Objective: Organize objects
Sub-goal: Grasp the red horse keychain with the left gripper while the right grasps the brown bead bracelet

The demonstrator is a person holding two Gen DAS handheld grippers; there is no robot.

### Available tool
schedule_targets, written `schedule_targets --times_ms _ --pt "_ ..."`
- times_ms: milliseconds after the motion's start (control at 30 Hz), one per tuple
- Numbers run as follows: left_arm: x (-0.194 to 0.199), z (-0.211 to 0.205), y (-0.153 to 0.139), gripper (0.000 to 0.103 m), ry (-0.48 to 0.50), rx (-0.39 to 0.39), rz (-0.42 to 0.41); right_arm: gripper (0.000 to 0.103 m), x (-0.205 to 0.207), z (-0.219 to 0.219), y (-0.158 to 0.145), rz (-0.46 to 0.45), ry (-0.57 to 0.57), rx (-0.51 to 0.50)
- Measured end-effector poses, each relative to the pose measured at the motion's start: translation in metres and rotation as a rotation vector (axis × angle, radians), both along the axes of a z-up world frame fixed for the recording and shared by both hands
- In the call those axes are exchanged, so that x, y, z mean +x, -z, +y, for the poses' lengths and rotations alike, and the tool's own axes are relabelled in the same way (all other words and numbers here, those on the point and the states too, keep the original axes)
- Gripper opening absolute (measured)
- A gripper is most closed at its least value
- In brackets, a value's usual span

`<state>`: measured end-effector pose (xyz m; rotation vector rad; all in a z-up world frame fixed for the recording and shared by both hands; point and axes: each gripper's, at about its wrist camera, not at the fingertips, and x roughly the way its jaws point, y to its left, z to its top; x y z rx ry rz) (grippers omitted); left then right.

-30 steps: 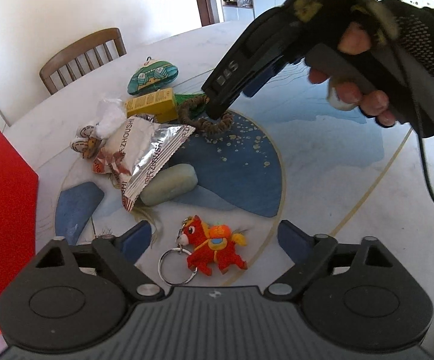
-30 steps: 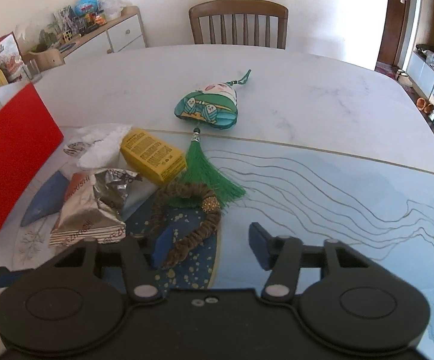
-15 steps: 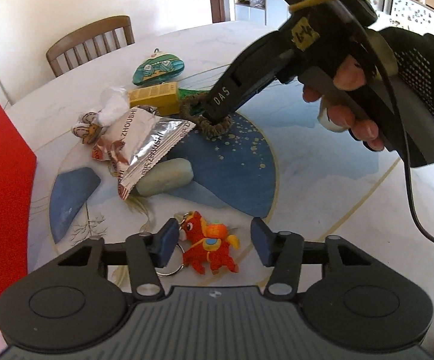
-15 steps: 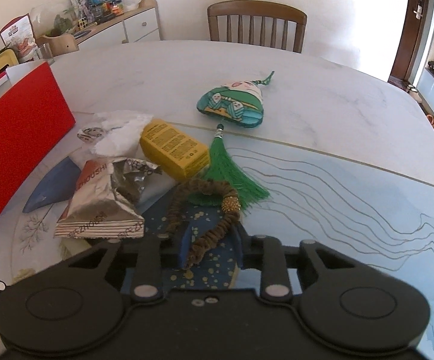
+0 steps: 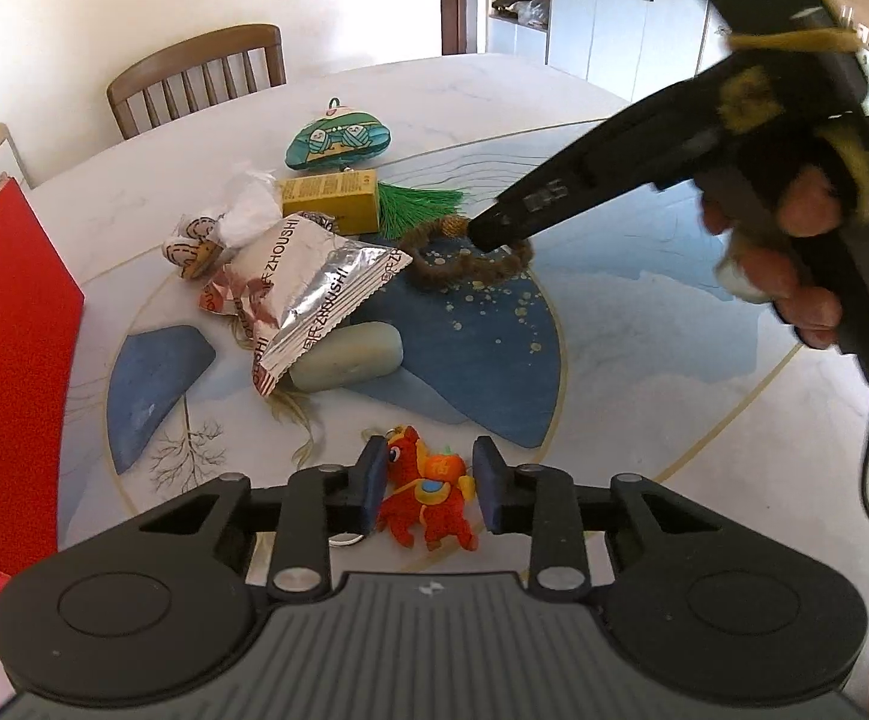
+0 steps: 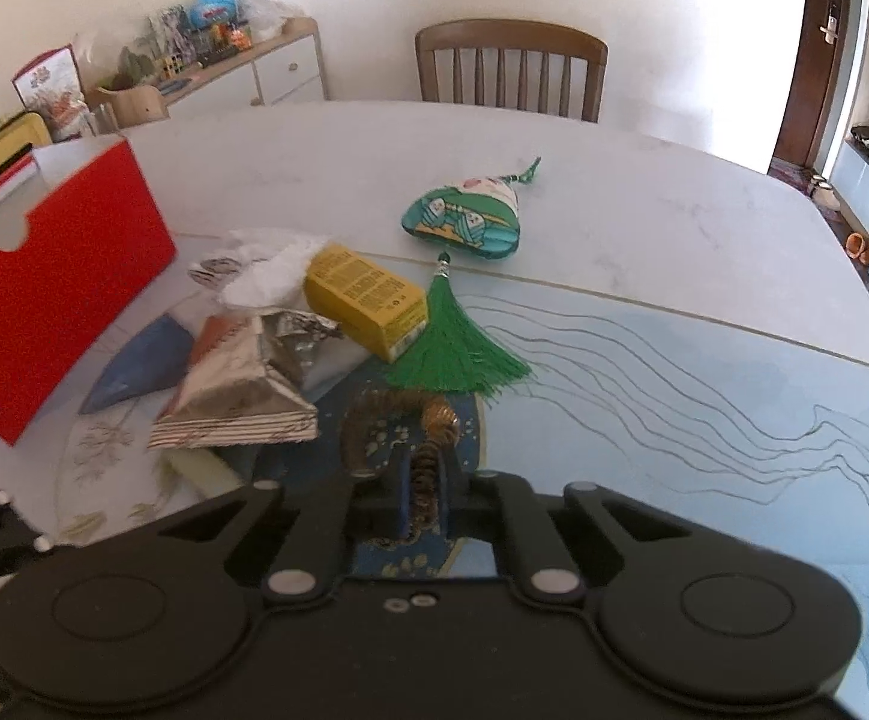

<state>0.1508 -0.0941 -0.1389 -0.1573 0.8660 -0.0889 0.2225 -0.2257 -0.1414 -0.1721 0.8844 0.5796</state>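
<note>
The left gripper [image 5: 428, 492] jaws are clamping the red plush horse keychain [image 5: 425, 495] while the right gripper [image 6: 422, 495] jaws are pinching the brown braided rope ring [image 6: 419, 480], beyond the horse, on the tabletop [image 6: 614, 228].

Left tool [image 5: 428, 492] closed on horse keychain [image 5: 425, 495]; right tool [image 6: 422, 492] closed on rope ring [image 6: 401, 432].

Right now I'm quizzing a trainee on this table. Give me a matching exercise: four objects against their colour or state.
Things:
1. horse keychain
2. braided rope ring
3. tassel
4. storage bin

States:
A. red, standing at the table's left edge
B. green, fanned out beside the yellow box
C. between the left tongs
D. pinched in the right tongs

Pairs: 1-C, 2-D, 3-B, 4-A
</note>
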Motion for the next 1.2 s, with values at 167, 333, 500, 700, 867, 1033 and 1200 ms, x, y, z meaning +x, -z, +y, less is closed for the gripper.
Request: schedule_targets --times_ms 167,333,500,700,867,1033,1200 --pt "-0.004 0.004 -0.003 0.021 -0.004 -0.024 -0.005 0.007 -0.018 -0.012 -0.017 -0.002 -0.009 0.035" --pt "-0.008 0.010 -0.008 0.015 -0.012 -0.058 -0.007 0.007 -0.034 -0.020 -0.032 -0.005 -0.010 0.065" --pt "-0.012 0.013 -0.011 0.014 0.006 -0.073 -0.022 0.007 -0.045 -0.024 -0.036 -0.001 0.005 0.078" --pt "-0.011 0.009 -0.007 0.014 -0.004 -0.053 -0.012 0.007 -0.050 -0.028 -0.031 0.023 0.024 0.076" --pt "-0.010 0.010 -0.006 0.022 0.006 -0.044 -0.008 0.007 -0.058 -0.032 -0.029 0.035 0.029 0.078" --pt "-0.012 0.009 -0.002 0.063 0.013 -0.022 -0.010 0.007 -0.061 -0.035 -0.026 0.048 0.035 0.077" --pt "-0.011 0.006 0.003 0.063 0.006 -0.020 0.014 0.007 -0.063 -0.036 -0.024 0.057 0.035 0.074"
